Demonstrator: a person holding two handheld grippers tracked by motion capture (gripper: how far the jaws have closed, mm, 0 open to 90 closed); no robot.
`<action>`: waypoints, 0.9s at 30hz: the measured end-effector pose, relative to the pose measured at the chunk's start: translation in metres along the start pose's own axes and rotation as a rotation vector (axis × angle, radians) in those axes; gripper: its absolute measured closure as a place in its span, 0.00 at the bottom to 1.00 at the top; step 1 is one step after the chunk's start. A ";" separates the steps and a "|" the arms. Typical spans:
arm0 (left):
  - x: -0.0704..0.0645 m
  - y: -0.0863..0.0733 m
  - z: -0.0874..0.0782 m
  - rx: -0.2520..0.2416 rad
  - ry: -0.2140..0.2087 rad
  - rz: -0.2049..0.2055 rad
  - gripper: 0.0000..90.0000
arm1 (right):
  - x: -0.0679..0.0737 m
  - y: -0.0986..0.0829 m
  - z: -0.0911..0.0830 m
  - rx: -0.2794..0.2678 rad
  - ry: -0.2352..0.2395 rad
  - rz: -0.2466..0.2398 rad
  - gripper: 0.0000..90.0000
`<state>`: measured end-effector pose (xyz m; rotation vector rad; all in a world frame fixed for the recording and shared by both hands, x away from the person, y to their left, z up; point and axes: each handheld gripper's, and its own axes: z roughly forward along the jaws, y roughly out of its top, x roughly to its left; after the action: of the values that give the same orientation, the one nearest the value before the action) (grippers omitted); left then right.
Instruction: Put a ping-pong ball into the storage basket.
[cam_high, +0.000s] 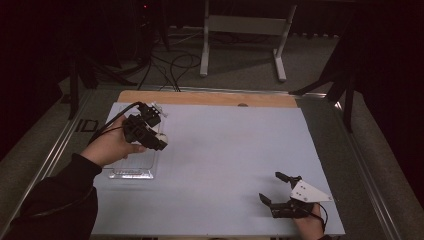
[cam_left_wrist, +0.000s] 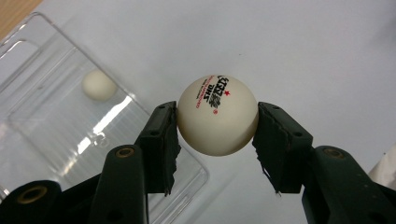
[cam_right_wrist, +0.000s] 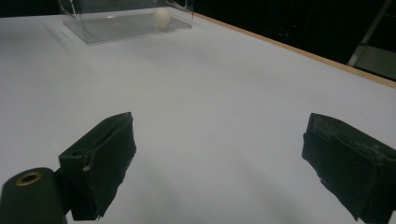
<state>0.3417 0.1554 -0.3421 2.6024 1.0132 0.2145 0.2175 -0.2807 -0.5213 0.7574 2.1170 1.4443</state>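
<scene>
My left gripper (cam_left_wrist: 217, 128) is shut on a white ping-pong ball (cam_left_wrist: 217, 115) with red and black print, held above the edge of a clear plastic tray (cam_left_wrist: 44, 70). A second white ball (cam_left_wrist: 98, 84) lies inside that tray, and it also shows as a ball (cam_right_wrist: 162, 19) in the tray (cam_right_wrist: 116, 25) far off in the right gripper view. In the high view my left gripper (cam_high: 161, 139) hovers over the tray (cam_high: 131, 173) at the table's left. My right gripper (cam_high: 272, 187) stands open near the front right, with nothing between its jaws (cam_right_wrist: 219, 163).
A pale blue-white sheet (cam_high: 225, 160) covers the table, with a wooden strip (cam_high: 200, 98) along the far edge. Beyond it stand a white table frame (cam_high: 245, 30) and cables (cam_high: 170, 65) on the floor. Dark stands flank both sides.
</scene>
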 end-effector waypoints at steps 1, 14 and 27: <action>0.000 0.000 -0.001 -0.003 -0.001 -0.006 0.57 | 0.000 0.000 0.000 0.000 -0.001 -0.003 0.10; 0.017 -0.005 -0.009 -0.025 0.049 -0.112 0.57 | 0.000 0.001 -0.001 -0.003 -0.010 -0.008 0.10; 0.036 -0.010 -0.011 -0.040 0.094 -0.210 0.57 | 0.000 0.000 0.000 0.003 -0.008 -0.008 0.10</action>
<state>0.3592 0.1897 -0.3353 2.4479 1.2912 0.3036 0.2175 -0.2803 -0.5211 0.7535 2.1140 1.4323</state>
